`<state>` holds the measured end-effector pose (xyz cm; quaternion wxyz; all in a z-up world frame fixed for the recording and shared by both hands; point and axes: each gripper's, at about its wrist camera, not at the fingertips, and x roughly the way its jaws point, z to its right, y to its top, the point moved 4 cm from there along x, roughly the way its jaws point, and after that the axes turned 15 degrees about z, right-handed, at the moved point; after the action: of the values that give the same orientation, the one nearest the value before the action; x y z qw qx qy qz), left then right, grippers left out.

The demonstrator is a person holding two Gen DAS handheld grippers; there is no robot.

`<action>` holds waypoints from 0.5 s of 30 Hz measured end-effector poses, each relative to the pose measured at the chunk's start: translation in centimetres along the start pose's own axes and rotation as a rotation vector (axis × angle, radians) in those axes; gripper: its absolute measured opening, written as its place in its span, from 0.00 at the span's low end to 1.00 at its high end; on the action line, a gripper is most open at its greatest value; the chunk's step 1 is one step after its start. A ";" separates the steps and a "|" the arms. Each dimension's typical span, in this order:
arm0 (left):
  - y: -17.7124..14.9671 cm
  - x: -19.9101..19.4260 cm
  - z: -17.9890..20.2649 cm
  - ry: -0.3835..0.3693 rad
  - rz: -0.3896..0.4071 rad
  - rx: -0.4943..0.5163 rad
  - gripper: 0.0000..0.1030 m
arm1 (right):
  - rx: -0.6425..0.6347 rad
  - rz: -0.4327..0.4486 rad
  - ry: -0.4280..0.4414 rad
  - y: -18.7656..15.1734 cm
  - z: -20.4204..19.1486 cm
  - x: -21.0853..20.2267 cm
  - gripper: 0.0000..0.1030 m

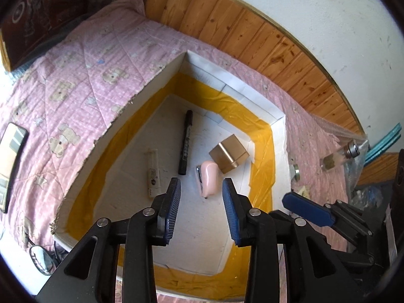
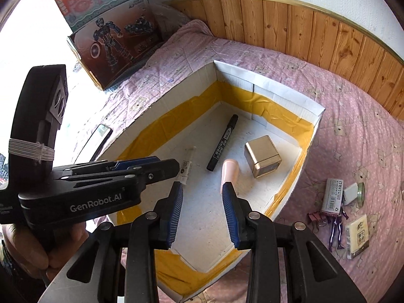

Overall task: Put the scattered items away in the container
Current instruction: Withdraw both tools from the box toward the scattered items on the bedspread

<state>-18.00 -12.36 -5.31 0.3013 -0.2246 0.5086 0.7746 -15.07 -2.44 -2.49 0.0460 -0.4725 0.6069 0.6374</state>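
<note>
Below both half-open tools (image 1: 202, 189) (image 2: 203, 192) (nothing gripped) lies the pink stapler (image 1: 209, 180) in the box (image 1: 280, 151).

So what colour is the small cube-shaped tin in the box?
Gold tin, clearest in the right wrist view.

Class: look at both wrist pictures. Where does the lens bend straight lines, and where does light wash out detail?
Left wrist view: the wooden wall panel bows into an arc, the white box rim bulges, and the lower-left corner is washed out. Right wrist view: the same panel curves, and bright light at the left edge behind the toy carton hides all detail.
</note>
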 end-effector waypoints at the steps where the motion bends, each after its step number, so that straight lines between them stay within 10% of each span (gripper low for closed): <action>1: 0.1 -0.5 0.1 0.013 0.025 0.003 0.35 | -0.004 0.016 0.008 0.0 -0.1 -0.6 0.33; 15: -4.3 -7.8 5.7 -0.023 0.298 0.106 0.38 | -0.076 0.287 0.083 -4.2 -0.1 -8.9 0.35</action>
<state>-9.64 -7.73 -0.80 0.2003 -0.1214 0.5731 0.7853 -7.41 3.15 0.33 -0.0888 -0.4082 0.6450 0.6398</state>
